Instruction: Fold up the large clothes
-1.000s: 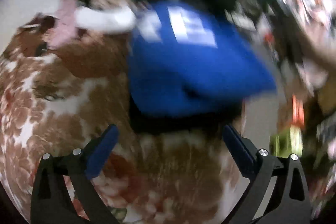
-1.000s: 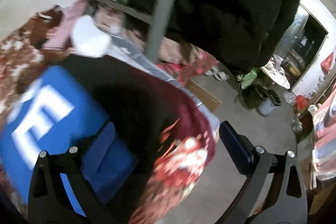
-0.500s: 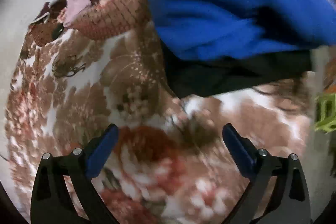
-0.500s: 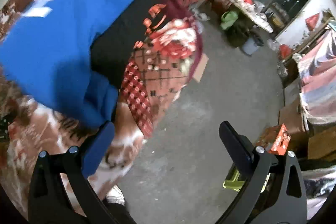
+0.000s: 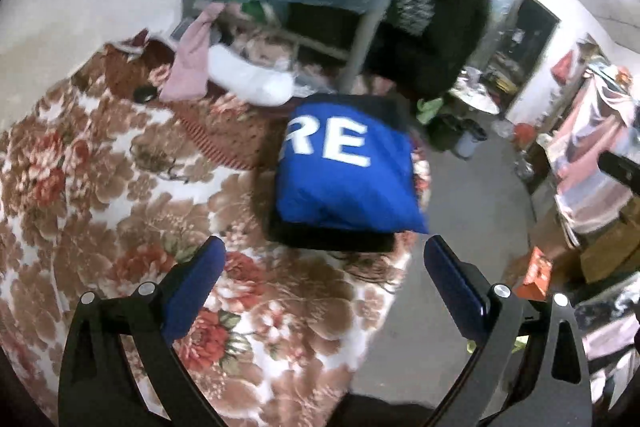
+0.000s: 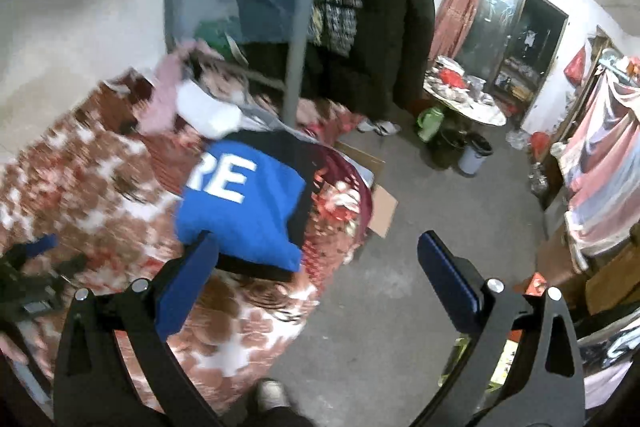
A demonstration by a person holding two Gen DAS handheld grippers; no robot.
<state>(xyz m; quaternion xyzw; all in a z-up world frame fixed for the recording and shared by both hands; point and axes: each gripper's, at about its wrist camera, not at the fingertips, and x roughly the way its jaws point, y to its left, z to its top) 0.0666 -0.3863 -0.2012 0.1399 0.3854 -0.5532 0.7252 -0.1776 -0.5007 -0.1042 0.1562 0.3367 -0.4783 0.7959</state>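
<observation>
A folded blue garment (image 5: 344,179) with white letters "RE" and a black layer under it lies on the floral bedspread (image 5: 100,195) near the bed's right edge. It also shows in the right wrist view (image 6: 244,207). My left gripper (image 5: 322,267) is open and empty, held above the bed just short of the garment. My right gripper (image 6: 318,259) is open and empty, held above the bed's edge and the floor, with its left finger (image 6: 184,287) in front of the garment's near corner.
A white pillow (image 5: 248,83) and pink cloth (image 5: 192,67) lie at the head of the bed. A grey pole (image 6: 300,27) and a hanging black jacket (image 6: 376,7) stand behind. Concrete floor (image 6: 400,307) lies to the right, with a bin (image 6: 474,157), a cluttered table (image 6: 464,103) and cardboard (image 6: 380,211).
Both grippers have pulled back and up from the garment. It now lies folded and still on the bed, smaller in both views, with the lettering readable.
</observation>
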